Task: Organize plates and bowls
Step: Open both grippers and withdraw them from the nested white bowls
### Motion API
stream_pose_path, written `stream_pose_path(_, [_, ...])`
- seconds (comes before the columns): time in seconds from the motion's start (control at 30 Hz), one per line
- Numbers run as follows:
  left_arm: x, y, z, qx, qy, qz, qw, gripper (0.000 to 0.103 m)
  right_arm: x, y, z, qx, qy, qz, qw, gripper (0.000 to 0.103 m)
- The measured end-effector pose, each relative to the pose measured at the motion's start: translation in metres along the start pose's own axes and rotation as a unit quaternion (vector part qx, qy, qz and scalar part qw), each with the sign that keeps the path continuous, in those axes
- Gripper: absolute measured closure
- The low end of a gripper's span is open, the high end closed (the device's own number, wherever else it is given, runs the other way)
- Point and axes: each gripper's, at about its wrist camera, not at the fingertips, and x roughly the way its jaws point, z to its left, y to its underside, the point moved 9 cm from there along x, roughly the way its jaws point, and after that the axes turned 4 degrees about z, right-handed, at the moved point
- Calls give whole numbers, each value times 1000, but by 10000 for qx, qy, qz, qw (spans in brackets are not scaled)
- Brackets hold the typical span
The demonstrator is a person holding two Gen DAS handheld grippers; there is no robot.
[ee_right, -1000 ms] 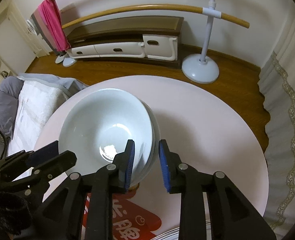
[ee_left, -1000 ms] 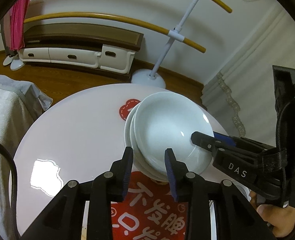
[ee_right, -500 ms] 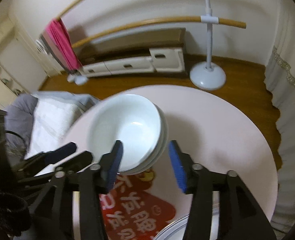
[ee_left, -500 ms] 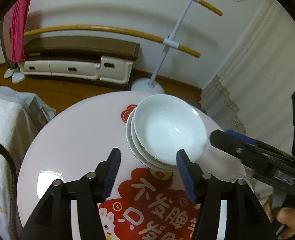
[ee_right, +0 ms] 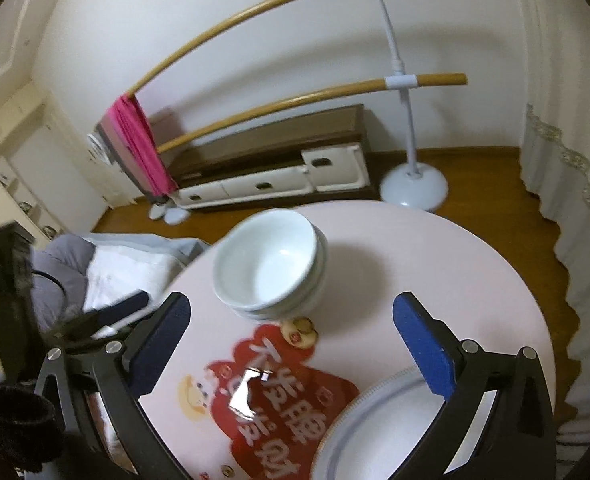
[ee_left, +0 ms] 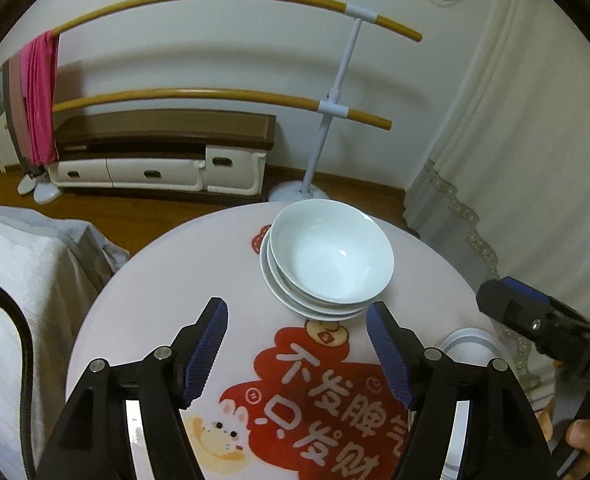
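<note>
On the round pink table (ee_left: 167, 280), the left hand-held gripper (ee_left: 297, 346) sits at 6 o'clock with its jaws wide apart and nothing in them. White bowls (ee_left: 329, 258) sit stacked at 12 o'clock from it, well apart. The right hand-held gripper (ee_right: 291, 342) is wide open and empty too, above a white plate (ee_right: 375, 436) at 5 o'clock.

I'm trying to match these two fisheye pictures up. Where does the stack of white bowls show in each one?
Left wrist view: the stack of white bowls sits right of centre on the round pink table, beyond the open left gripper.
Right wrist view: the same stack sits just left of centre, beyond the open right gripper.
Shared landmark: the red cartoon print on the table, just nearer the camera than the bowls.
</note>
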Motion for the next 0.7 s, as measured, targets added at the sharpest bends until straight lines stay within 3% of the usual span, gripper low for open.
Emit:
stream_pose_path(0.17, [-13, 15, -13, 341, -68, -368, 9987, 26, -11, 15, -7, -171, 508, -149, 9985, 1])
stream_pose_path(0.5, [-27, 48, -38, 936, -153, -938, 9911, 8, -40, 36, -5, -388, 953, -314, 9942, 0])
stream_pose_path(0.7, [-21, 50, -32, 1264, -74, -971, 9872, 4, -51, 34, -4, -290, 1114, -399, 9925, 0])
